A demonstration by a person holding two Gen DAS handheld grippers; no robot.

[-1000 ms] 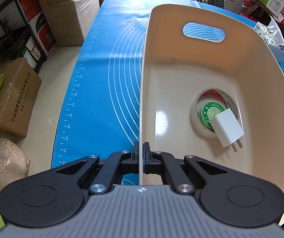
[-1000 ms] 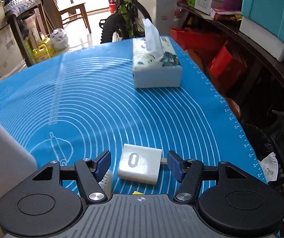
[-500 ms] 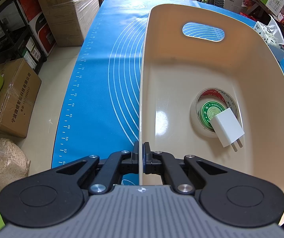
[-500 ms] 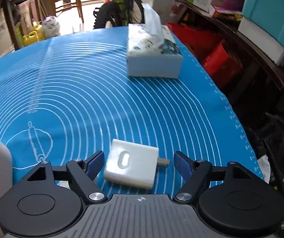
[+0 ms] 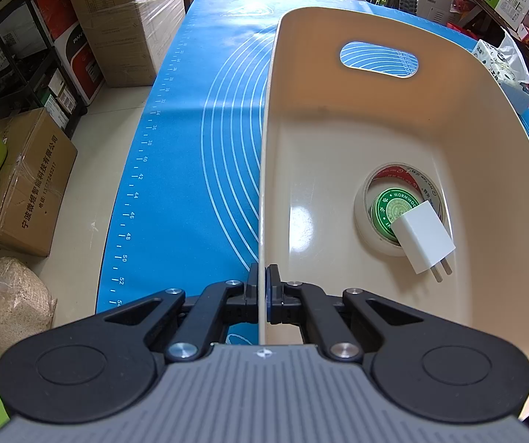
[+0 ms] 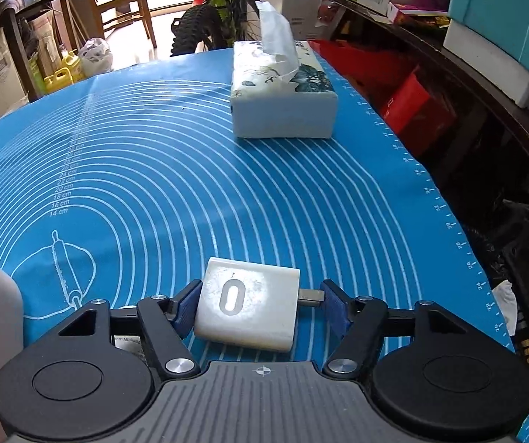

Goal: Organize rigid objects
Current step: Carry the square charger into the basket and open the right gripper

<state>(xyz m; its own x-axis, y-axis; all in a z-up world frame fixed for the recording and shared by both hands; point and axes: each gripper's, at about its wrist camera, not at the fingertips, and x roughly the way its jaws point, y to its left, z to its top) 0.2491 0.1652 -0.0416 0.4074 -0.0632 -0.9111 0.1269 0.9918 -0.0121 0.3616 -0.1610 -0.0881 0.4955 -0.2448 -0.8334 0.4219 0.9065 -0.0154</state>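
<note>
Between the closing right gripper [image 6: 259,304] jaws a white square charger [image 6: 246,309] is clamped; the beige plastic bin's [image 5: 393,118] left wall is pinched by the left gripper [image 5: 263,293].

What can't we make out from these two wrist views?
- Left wrist: green tin in the tape roll, half covered by the white plug.
- Left wrist: bin near corner, behind the left gripper clamping its rim.
- Right wrist: right gripper jaws closing around the charger; pad contact unclear.
- Right wrist: bin cut off at left edge.
</note>
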